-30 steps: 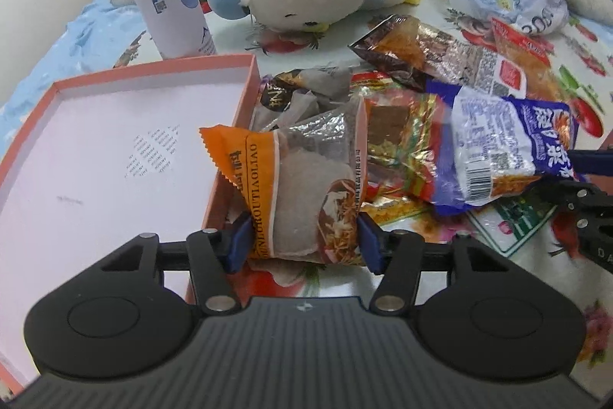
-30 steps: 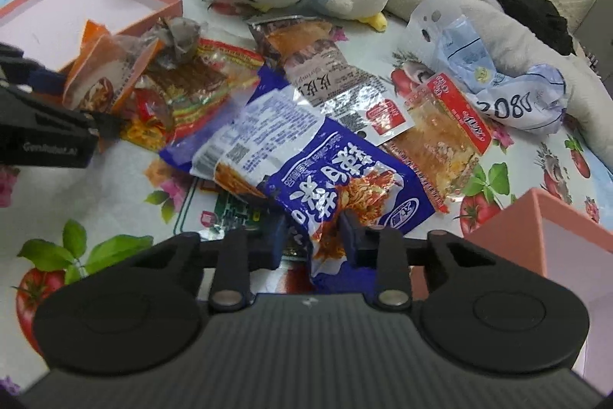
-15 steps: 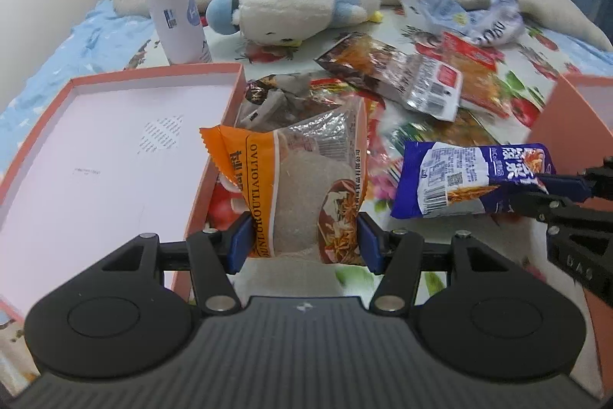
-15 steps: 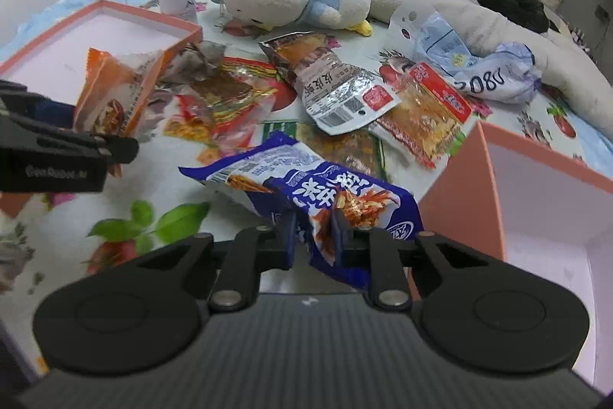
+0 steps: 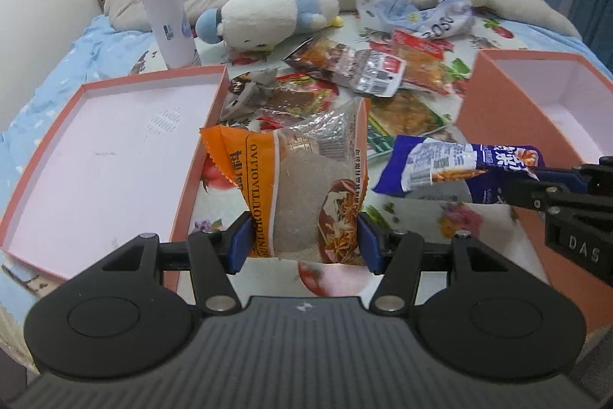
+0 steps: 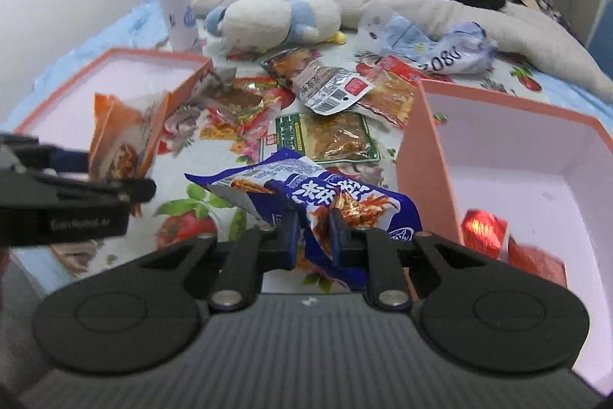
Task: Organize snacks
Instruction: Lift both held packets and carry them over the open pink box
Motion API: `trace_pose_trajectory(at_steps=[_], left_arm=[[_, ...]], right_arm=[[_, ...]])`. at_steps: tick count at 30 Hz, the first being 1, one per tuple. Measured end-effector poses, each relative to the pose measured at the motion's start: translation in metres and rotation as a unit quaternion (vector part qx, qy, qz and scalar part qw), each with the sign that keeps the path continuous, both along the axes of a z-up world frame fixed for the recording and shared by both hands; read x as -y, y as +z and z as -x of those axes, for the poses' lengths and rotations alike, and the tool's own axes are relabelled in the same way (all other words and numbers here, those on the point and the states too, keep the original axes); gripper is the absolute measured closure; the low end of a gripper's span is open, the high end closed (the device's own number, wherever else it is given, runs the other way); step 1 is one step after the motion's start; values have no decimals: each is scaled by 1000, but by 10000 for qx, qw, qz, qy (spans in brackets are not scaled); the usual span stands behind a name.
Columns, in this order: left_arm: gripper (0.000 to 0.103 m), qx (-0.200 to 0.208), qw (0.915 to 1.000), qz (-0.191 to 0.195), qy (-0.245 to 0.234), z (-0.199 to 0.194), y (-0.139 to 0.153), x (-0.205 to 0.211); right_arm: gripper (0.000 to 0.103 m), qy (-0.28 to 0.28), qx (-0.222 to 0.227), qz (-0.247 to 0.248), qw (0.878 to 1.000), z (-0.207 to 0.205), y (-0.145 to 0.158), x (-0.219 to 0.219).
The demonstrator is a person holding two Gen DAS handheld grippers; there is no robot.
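Left gripper (image 5: 302, 243) clamped on orange snack packet (image 5: 291, 186) at frame centre, packet's lower edge hidden behind the tool, right gripper (image 6: 311, 236) pinched shut on blue snack packet (image 6: 325, 202), lower centre, print partly blurred, red packets (image 6: 486, 229) in pink box (image 6: 421, 148) at right, cut off, loose snack pile (image 6: 325, 102) mid-frame, shallow pink lid (image 5: 115, 148) at left.

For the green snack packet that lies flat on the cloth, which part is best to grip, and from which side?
Probably grip the green packet at its near short edge, coming in low from the front. It lies flat, so only an edge gives the fingers something to pinch. Its far end is tucked under the red packet, and the deep pink box crowds its right.
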State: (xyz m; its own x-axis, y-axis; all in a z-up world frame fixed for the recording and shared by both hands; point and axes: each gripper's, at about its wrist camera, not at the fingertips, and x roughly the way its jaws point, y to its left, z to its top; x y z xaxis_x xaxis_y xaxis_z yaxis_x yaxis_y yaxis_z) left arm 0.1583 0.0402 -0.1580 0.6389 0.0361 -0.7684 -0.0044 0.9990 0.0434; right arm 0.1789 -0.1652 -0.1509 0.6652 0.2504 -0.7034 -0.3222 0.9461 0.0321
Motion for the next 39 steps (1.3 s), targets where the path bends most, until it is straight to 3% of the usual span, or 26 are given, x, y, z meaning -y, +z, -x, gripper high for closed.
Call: trace_pose_trajectory(at_steps=[19,39], left_arm=[[41,227,9972,661,259,69,65,22],[41,469,9920,1139,-261,103,103,76]], right_arm=[[84,-341,618,-578,9958,73,69,43],[84,-986,672,-572,9912,129,84,112]])
